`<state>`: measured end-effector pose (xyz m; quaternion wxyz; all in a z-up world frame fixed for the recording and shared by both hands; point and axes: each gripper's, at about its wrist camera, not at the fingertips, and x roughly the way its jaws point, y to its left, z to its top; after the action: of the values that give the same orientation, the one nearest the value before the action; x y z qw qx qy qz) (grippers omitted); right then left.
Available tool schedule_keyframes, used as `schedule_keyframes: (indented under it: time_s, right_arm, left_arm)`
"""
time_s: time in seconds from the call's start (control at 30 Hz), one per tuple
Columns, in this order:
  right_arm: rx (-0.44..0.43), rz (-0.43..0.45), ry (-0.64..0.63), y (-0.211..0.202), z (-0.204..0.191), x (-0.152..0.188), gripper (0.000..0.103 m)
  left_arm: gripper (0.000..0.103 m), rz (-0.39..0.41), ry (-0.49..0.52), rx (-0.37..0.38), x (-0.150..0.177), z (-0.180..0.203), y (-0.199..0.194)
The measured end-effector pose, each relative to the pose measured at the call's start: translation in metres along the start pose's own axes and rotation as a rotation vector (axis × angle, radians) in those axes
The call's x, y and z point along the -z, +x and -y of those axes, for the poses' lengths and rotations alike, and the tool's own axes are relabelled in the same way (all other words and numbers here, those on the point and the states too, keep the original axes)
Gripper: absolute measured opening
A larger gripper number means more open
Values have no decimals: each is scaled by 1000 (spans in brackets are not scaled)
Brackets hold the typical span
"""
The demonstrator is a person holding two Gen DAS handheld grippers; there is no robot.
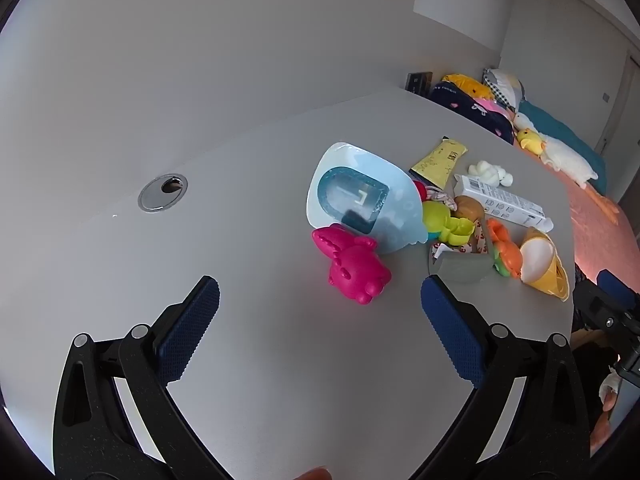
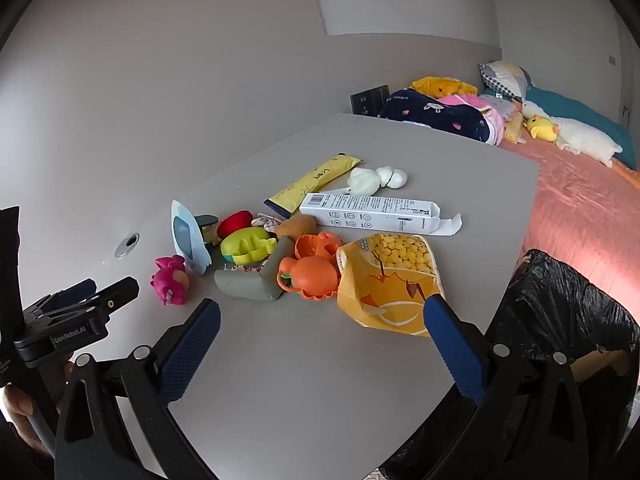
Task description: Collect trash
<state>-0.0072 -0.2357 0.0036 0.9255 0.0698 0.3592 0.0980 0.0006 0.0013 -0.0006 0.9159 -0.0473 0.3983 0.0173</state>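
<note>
Lying near the right edge of the grey surface [image 2: 320,360], an orange snack bag [image 2: 390,284] printed with yellow balls is the trash nearest the right tool [image 2: 322,322], whose jaws are spread wide and empty above the surface, the bag's corner just by its right finger. Behind the bag sit a long white box [image 2: 372,210], a yellow wrapper [image 2: 316,184] and crumpled white tissue [image 2: 378,179]. To the left, plastic toys cluster: orange, green, pink. The left tool [image 1: 320,304] hangs released too, gripping nothing, just short of the pink toy [image 1: 354,266]. A black-lined bin [image 2: 560,320] stands beside the surface's right edge, the bed [image 2: 580,208] beyond.
</note>
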Motion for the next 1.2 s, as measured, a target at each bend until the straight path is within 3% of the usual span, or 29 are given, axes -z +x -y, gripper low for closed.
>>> schedule_keyframes:
  time_s: [1.2]
  right_arm:
    - [18,9,3,-7,3,1,101]
  left_arm:
    - [97,5,-8,21,-1,0,-7]
